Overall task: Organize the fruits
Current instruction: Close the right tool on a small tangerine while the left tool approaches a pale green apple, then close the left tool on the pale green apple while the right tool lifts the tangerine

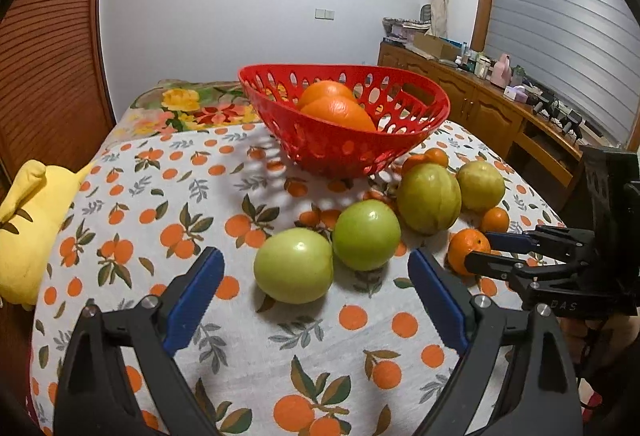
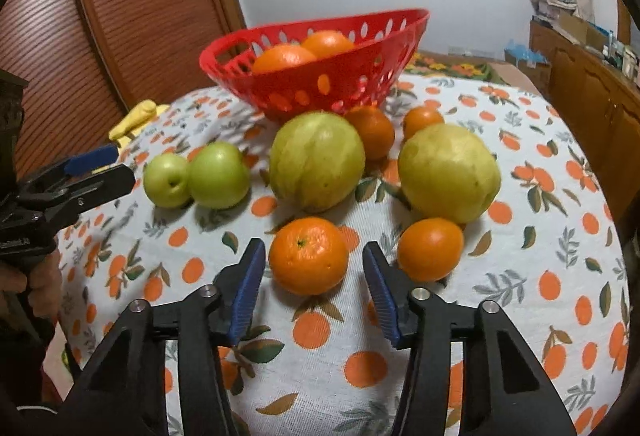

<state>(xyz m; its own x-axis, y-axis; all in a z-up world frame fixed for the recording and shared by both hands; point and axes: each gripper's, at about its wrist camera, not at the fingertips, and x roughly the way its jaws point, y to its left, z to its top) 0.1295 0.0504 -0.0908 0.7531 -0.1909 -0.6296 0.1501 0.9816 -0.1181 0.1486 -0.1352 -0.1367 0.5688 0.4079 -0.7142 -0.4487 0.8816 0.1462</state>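
A red perforated basket (image 1: 408, 140) (image 2: 360, 76) stands at the back of the table with two oranges (image 1: 338, 110) (image 2: 304, 52) in it. In front lie two green apples (image 1: 294, 264) (image 2: 218, 174), two yellow-green pears (image 1: 428, 196) (image 2: 316, 160) and several small oranges. My left gripper (image 1: 314, 268) (image 2: 100, 164) is open, just short of the near green apple. My right gripper (image 2: 314, 256) (image 1: 478, 246) is open, its jaws on either side of a mandarin (image 2: 308, 256) (image 1: 466, 250) without closing on it.
The table has an orange-print cloth (image 1: 280, 348) (image 2: 520, 276). A yellow soft toy (image 1: 28, 228) lies at the left edge. A wooden sideboard (image 1: 480, 104) with clutter runs along the right wall. A slatted wooden door (image 2: 140, 4) is behind.
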